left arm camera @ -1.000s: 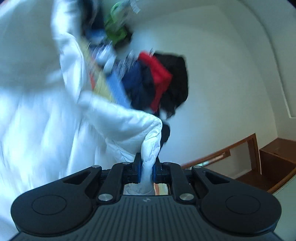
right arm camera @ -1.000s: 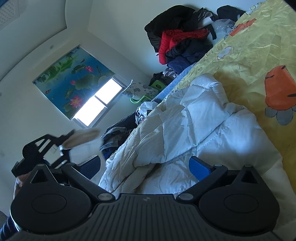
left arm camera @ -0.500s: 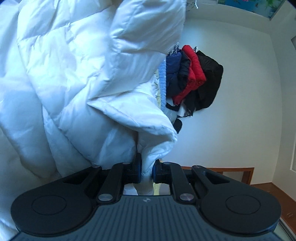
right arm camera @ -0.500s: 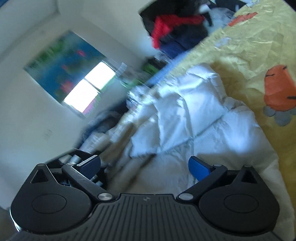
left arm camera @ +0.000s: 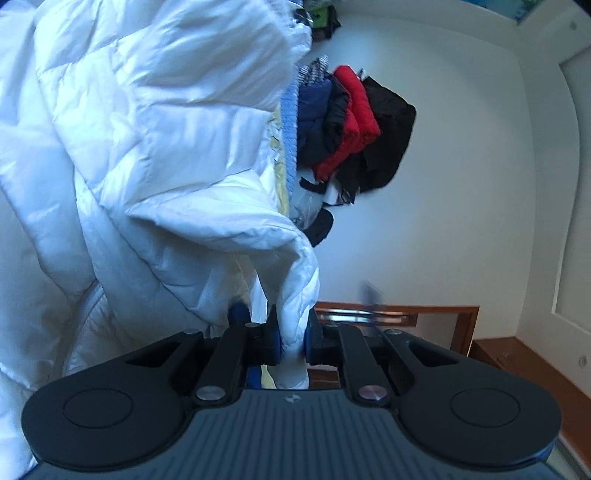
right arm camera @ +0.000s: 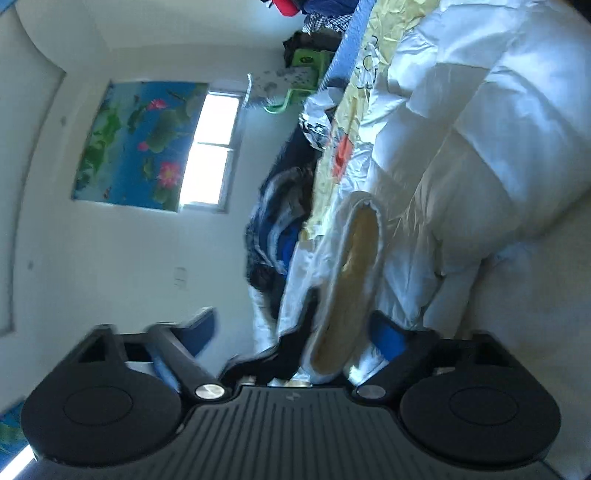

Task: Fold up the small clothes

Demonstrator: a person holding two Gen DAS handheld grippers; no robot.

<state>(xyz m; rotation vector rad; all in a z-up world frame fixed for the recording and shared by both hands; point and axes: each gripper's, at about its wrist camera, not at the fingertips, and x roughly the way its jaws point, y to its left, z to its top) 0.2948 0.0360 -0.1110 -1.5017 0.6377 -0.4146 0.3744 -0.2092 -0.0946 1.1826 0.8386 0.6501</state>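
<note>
A white quilted puffer jacket [left arm camera: 147, 147] fills the left of the left wrist view, and my left gripper [left arm camera: 291, 343] is shut on a fold of its edge. In the right wrist view the same jacket [right arm camera: 480, 129] lies on a yellow cartoon-print sheet [right arm camera: 384, 22]. Its sleeve cuff [right arm camera: 351, 288], with a beige lining, stands between the jaws of my right gripper [right arm camera: 295, 334]. Those jaws are closing. The left pad is still well clear of the cuff. A black part beside the cuff looks like the left gripper's finger [right arm camera: 299, 332].
A heap of red, black and navy clothes [left arm camera: 351, 129] lies against the white wall. A window with a lotus-print blind [right arm camera: 147, 147] and a green stool [right arm camera: 303, 70] are on the far side. Dark clothes [right arm camera: 280, 221] hang off the bed edge. Brown wooden furniture [left arm camera: 443, 317] stands low down.
My right gripper has rolled and swung over to the sleeve cuff, and its jaws have narrowed around it. My left gripper has kept its grip, sinking and rolling a little early on.
</note>
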